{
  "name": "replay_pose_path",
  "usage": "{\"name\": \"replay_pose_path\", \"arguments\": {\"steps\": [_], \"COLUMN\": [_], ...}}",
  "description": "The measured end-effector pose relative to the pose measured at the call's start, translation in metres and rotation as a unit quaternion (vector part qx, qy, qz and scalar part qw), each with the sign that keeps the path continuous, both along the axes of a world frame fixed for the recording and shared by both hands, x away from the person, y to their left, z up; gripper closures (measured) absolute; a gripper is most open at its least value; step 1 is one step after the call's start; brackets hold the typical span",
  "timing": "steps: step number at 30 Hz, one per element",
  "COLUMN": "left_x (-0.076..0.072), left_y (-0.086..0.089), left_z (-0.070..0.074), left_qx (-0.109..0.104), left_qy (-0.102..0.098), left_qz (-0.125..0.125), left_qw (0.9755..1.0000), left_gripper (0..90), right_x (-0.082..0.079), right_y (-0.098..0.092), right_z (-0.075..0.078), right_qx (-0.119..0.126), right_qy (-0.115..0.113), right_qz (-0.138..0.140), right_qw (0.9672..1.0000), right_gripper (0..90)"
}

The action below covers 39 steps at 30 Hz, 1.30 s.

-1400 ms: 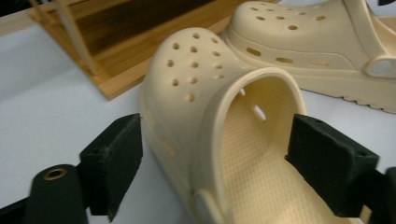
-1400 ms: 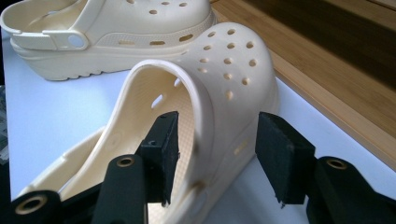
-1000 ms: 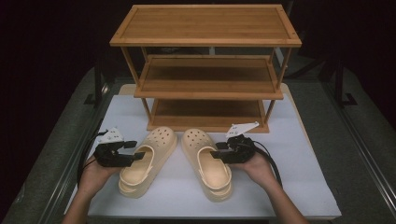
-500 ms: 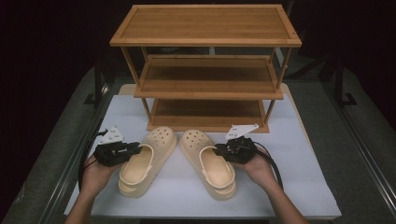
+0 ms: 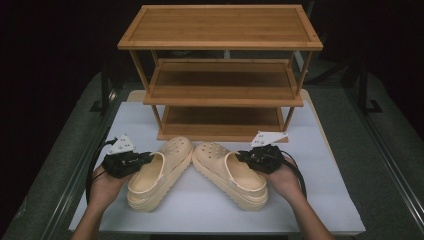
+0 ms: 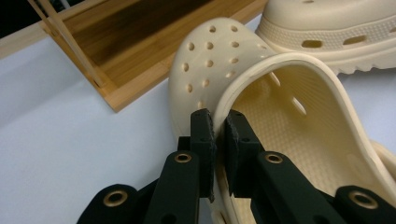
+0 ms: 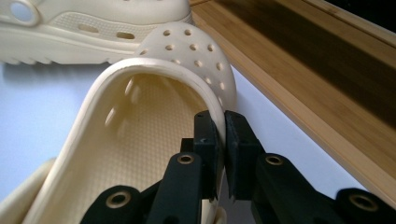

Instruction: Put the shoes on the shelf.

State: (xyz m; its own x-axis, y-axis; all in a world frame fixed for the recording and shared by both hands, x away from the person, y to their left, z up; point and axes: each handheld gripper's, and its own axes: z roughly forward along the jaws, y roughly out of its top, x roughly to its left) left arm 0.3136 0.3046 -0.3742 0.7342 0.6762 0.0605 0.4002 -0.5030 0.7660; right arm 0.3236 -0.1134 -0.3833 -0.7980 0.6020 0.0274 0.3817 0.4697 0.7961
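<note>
Two cream clogs lie side by side on the white table, toes toward the wooden rack. My left gripper [image 5: 145,159] is shut on the outer rim of the left clog [image 5: 161,172]; in the left gripper view its jaws have just closed and pinch that clog's [image 6: 261,93] wall at my left gripper [image 6: 219,126]. My right gripper [image 5: 244,156] is shut on the outer rim of the right clog [image 5: 227,172]; its jaws have just been closing, and in the right gripper view they clamp that clog's [image 7: 154,107] edge at my right gripper [image 7: 220,127].
A three-shelf wooden rack [image 5: 220,75] stands just behind the clogs, its bottom shelf [image 5: 222,117] bare and close to the toes. The white table top [image 5: 200,210] ends near the person's forearms. Dark rails run along both sides.
Both pairs of jaws have closed onto the clog rims. The hands and clogs have hardly shifted.
</note>
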Motion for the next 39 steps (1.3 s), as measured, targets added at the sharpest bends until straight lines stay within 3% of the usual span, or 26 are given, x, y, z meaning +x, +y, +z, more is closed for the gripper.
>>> {"name": "replay_pose_path", "arguments": {"steps": [8, 15, 27, 39], "left_x": [0.006, 0.02, 0.054, 0.087], "left_y": [-0.012, -0.022, -0.048, -0.087], "left_z": [0.006, 0.015, 0.026, 0.018], "left_qx": [-0.004, -0.008, -0.01, 0.007], "left_qy": [-0.006, -0.016, -0.026, -0.041], "left_qz": [-0.005, 0.002, 0.009, 0.018], "left_qw": [1.0, 0.9998, 0.9996, 0.999], "left_gripper": [83.1, 83.1, 83.0, 83.1], "right_x": [0.0, 0.005, 0.033, 0.065], "right_y": [-0.019, -0.041, -0.068, -0.065], "right_z": [0.007, 0.015, 0.019, 0.013], "right_qx": [0.009, 0.013, 0.005, -0.021], "right_qy": [-0.007, -0.016, -0.026, -0.036], "right_qz": [-0.024, -0.054, -0.113, -0.147], "right_qw": [0.9996, 0.9983, 0.9933, 0.9883], "right_gripper": [83.7, 83.7, 83.6, 83.5]}}
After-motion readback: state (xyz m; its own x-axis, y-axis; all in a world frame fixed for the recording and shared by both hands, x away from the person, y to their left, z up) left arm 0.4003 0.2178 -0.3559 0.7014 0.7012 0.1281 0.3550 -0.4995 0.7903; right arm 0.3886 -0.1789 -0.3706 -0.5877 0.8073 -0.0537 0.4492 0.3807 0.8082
